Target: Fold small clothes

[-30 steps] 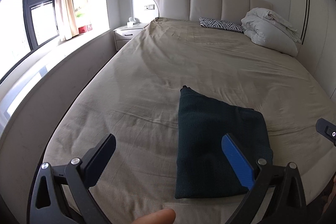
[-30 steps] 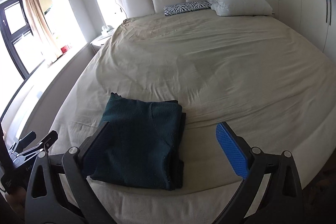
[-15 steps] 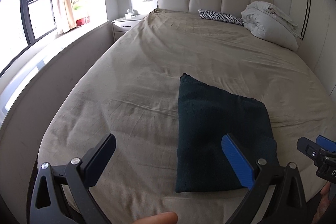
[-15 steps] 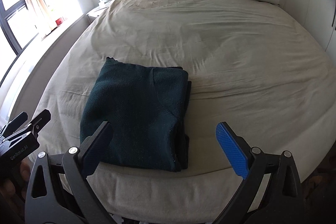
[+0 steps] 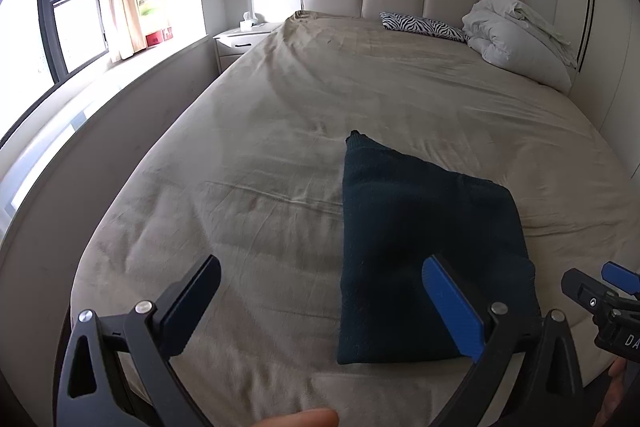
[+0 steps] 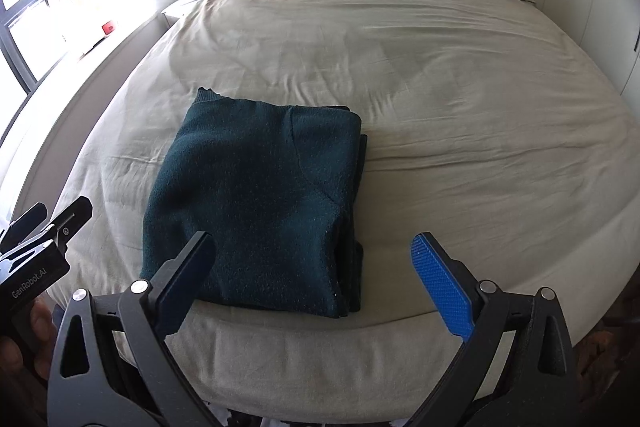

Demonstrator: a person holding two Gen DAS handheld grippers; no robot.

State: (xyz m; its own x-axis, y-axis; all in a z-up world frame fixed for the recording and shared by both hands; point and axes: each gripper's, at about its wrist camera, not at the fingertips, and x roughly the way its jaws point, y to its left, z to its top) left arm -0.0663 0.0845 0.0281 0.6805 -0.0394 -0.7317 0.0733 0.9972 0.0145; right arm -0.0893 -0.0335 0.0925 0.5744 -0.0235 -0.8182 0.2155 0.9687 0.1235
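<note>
Because the dark green sweater (image 6: 256, 203) already lies folded in a neat rectangle near the foot edge of the bed (image 6: 460, 79), both the left gripper (image 5: 320, 299) and right gripper (image 6: 312, 267) hover with fingers spread wide, holding nothing.

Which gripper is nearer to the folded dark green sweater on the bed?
Right, by a small margin. The right gripper is open at the folded sweater's near edge, one finger overlapping it. The left gripper is open, mostly over bare bed to the sweater's left.
</note>
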